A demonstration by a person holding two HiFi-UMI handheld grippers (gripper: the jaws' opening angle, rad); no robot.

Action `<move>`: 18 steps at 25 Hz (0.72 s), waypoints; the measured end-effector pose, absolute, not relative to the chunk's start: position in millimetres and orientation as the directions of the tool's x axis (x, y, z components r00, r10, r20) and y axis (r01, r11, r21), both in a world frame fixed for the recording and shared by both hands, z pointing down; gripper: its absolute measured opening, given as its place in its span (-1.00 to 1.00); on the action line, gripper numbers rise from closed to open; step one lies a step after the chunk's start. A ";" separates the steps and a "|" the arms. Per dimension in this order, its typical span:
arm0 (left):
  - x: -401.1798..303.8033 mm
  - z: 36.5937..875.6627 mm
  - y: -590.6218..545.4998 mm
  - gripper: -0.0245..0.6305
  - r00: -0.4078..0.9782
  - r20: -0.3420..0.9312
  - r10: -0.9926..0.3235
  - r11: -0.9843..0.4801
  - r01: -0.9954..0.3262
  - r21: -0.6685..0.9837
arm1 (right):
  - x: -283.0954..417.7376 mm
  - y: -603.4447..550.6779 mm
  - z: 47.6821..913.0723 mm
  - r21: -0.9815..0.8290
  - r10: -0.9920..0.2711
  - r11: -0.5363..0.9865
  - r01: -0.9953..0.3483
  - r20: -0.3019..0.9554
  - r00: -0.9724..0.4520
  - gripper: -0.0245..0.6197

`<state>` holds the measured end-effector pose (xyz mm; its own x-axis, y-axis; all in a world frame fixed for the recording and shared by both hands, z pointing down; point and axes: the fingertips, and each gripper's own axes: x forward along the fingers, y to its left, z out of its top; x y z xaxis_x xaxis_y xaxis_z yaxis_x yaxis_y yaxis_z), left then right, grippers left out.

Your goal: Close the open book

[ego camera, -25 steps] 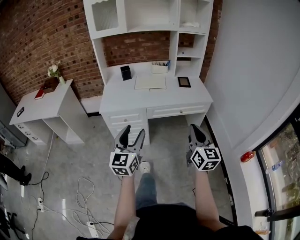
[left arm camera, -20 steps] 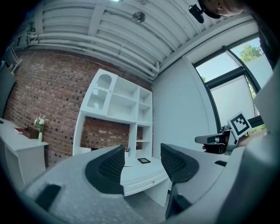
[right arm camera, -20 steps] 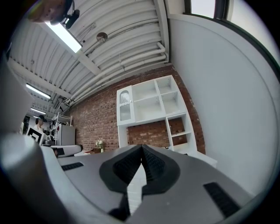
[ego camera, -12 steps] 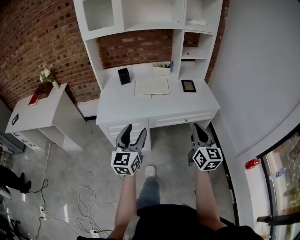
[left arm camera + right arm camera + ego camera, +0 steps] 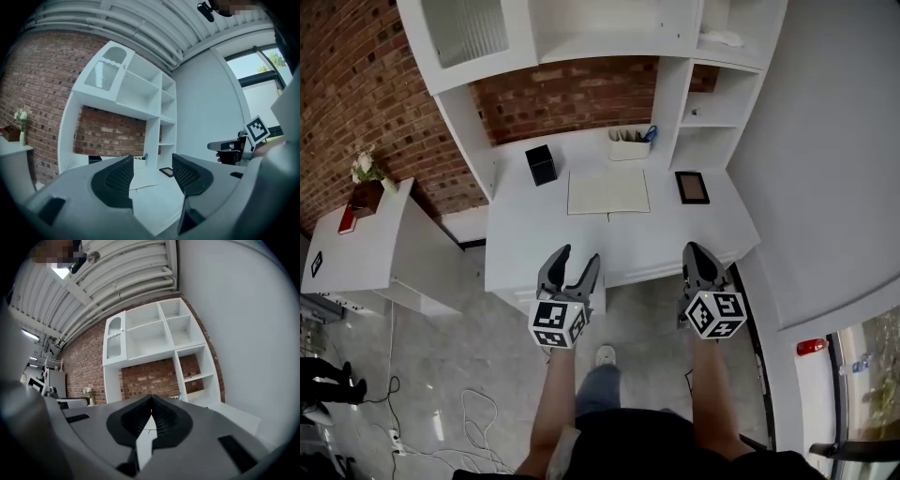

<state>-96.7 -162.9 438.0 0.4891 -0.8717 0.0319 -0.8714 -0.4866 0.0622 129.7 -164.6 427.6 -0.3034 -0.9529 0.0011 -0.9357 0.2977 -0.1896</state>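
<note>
An open book [image 5: 607, 191] with pale pages lies flat in the middle of the white desk [image 5: 534, 253], below the hutch. Both grippers hover at the desk's front edge, well short of the book. My left gripper [image 5: 575, 259] is open and empty, and in the left gripper view the book [image 5: 144, 181] shows between its spread fingers [image 5: 115, 180]. To the right, my right gripper [image 5: 695, 249] is shut on nothing. Its jaws meet at the tips in the right gripper view [image 5: 151, 404].
On the desk, a black box [image 5: 541, 164] stands left of the book, a pen tray [image 5: 628, 143] behind it, and a dark-framed tablet [image 5: 692, 187] to its right. White hutch shelves [image 5: 712, 112] overhang the back. A low side shelf [image 5: 375, 248] with flowers [image 5: 364, 167] stands on the left.
The person has walked up to the desk. Both grippers now reach its front edge and the book looks larger. The jaws keep the same states.
</note>
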 end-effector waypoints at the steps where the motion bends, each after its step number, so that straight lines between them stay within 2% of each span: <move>1: -96.7 438.3 -177.4 -0.23 0.494 0.036 -0.869 -0.491 -0.869 0.058 | 126.6 -178.6 427.5 -0.189 -0.953 0.298 -0.936 0.004 -0.305 -0.93; 9: -94.3 448.5 -268.8 -0.23 0.529 0.060 -0.847 -0.526 -0.849 0.059 | 121.7 -264.7 439.2 -0.204 -0.957 0.276 -0.939 0.028 -0.287 -0.93; 18: -92.7 461.5 -313.8 -0.23 0.536 0.085 -0.840 -0.530 -0.843 0.087 | 119.7 -309.2 447.1 -0.213 -0.956 0.272 -0.938 0.050 -0.288 -0.93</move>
<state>-92.7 -313.8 461.5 0.5365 -0.8396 0.0855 -0.8435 -0.5301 0.0871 119.7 -309.2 447.1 -0.2882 -0.9563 0.0500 -0.9384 0.2717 -0.2134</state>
